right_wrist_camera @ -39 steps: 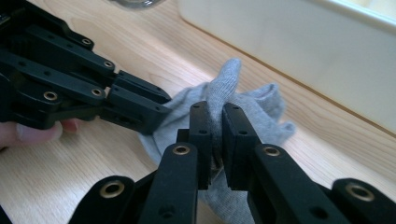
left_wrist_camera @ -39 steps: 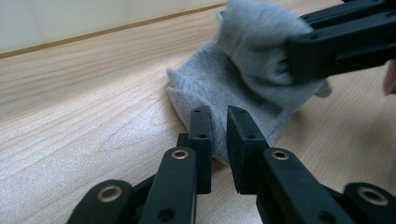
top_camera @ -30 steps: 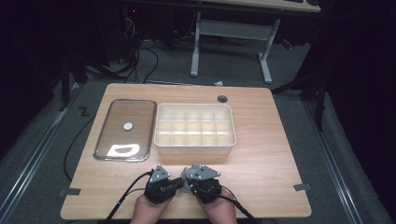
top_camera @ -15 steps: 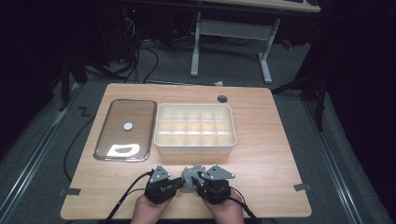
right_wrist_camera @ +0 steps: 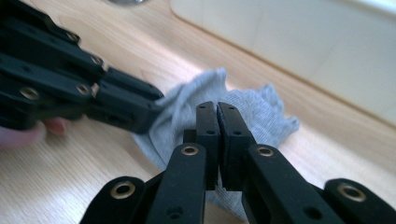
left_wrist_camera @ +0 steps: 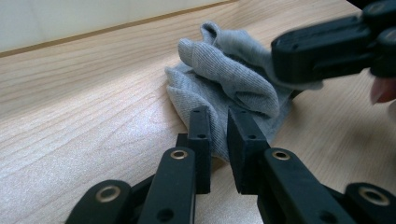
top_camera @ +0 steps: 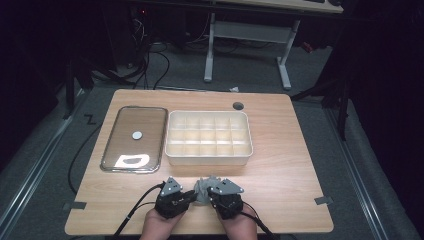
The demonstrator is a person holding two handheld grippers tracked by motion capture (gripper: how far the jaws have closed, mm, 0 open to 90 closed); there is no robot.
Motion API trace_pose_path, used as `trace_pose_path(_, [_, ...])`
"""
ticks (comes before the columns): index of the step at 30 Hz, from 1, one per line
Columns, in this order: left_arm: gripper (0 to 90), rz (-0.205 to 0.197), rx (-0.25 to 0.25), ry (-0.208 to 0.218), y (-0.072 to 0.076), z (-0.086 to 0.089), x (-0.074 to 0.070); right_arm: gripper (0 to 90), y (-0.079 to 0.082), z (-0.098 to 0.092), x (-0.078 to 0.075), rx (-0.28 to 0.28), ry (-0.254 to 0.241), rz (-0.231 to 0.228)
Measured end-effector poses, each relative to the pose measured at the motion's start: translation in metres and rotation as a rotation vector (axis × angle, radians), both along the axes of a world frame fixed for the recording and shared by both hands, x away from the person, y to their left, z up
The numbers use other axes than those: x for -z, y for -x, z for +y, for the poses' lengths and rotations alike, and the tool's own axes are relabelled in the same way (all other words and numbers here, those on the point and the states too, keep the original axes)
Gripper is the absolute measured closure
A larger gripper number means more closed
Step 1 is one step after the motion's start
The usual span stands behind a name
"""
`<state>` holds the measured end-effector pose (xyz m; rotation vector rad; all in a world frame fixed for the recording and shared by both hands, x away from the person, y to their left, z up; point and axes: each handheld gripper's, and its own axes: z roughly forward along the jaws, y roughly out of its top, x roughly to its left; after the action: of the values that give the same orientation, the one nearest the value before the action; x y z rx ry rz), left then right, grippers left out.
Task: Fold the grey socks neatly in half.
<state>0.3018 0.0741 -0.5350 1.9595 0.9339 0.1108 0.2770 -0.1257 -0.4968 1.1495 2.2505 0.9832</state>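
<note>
High view shows my left gripper (top_camera: 192,196) and right gripper (top_camera: 209,194) both pinching the grey cloth (top_camera: 205,184) at the table's near edge; right jaws just closed. Folding is barely begun.

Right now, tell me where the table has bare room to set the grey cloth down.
Bare wood lies right of the white divided box, out to the table edge. The left is taken by the glass lid. The near middle is crowded by both grippers around the grey cloth.
</note>
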Motion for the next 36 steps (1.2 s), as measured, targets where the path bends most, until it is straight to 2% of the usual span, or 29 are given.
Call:
trace_pose_path(9, [81.6, -0.001, 0.008, -0.008, 0.0, 0.0, 0.0, 89.1, 0.001, 0.014, -0.018, -0.057, -0.047, -0.033])
trace_pose_path(13, [81.6, -0.001, 0.01, -0.008, 0.0, 0.0, 0.0, 89.1, -0.001, 0.019, -0.017, -0.074, -0.071, -0.025])
trace_pose_path(17, [81.6, 0.002, 0.008, -0.004, 0.0, 0.0, 0.0, 89.2, -0.007, 0.016, -0.006, -0.062, -0.106, 0.008])
trace_pose_path(21, [81.5, 0.017, 0.005, 0.001, -0.001, 0.001, 0.0, 89.2, -0.012, 0.008, 0.014, -0.04, -0.149, 0.071])
trace_pose_path(24, [81.6, 0.023, 0.01, 0.002, -0.002, 0.001, 0.0, 89.1, -0.011, 0.006, 0.02, -0.04, -0.166, 0.085])
trace_pose_path(26, [78.7, 0.06, 0.038, 0.039, -0.004, 0.004, 0.0, 89.1, -0.011, 0.006, 0.022, -0.041, -0.163, 0.086])
trace_pose_path(27, [74.5, 0.077, 0.046, 0.083, -0.005, 0.008, -0.001, 89.1, -0.011, 0.006, 0.023, -0.039, -0.162, 0.09])
trace_pose_path(28, [72.9, 0.098, 0.04, 0.129, -0.006, 0.016, -0.002, 89.1, -0.011, 0.006, 0.024, -0.043, -0.162, 0.095])
trace_pose_path(29, [73.8, 0.102, 0.032, 0.141, -0.006, 0.02, -0.004, 89.1, -0.01, 0.006, 0.025, -0.043, -0.157, 0.095])
trace_pose_path(30, [75.5, 0.09, 0.015, 0.133, -0.006, 0.026, -0.005, 89.1, -0.01, 0.006, 0.026, -0.046, -0.154, 0.09])
trace_pose_path(32, [82.4, 0.055, -0.013, 0.063, -0.006, 0.029, -0.005, 89.1, -0.009, 0.007, 0.027, -0.048, -0.15, 0.088])
trace_pose_path(36, [88.4, 0.031, 0.018, -0.053, -0.005, 0.014, 0.0, 89.1, -0.009, 0.009, 0.027, -0.056, -0.143, 0.084])
